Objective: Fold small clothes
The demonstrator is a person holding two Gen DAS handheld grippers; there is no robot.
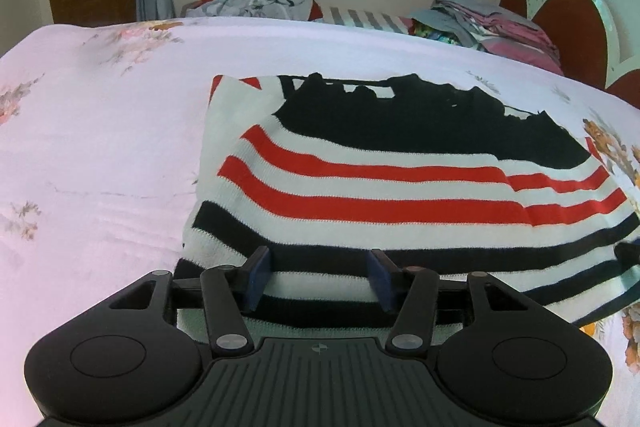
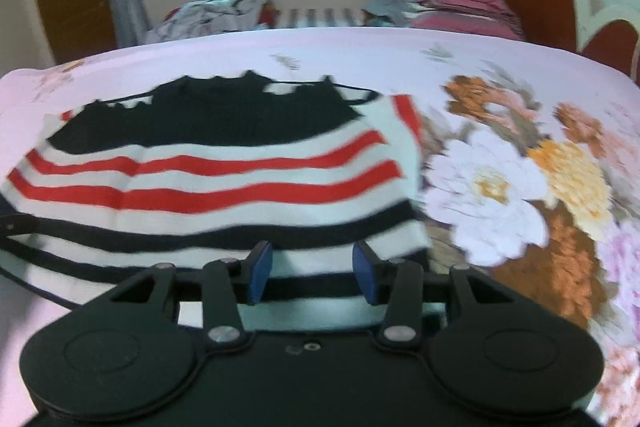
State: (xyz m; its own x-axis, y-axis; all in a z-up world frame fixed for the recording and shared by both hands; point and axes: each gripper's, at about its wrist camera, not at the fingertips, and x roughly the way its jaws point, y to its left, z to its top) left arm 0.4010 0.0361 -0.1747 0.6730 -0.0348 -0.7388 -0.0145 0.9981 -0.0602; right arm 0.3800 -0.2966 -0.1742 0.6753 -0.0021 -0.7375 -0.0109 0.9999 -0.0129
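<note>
Red, white and navy striped knit top [image 1: 384,187] lies flat on the floral bedsheet [image 1: 100,131]. Left gripper [image 1: 320,277] and right gripper [image 2: 313,273] both sit at its near hem, fingers spread wide, holding nothing.

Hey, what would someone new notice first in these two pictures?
The red, white and black striped knit garment lying flat on the pink floral bedsheet. Both the left gripper and right gripper sit open at its near edge. Clothes piles lie beyond.
</note>
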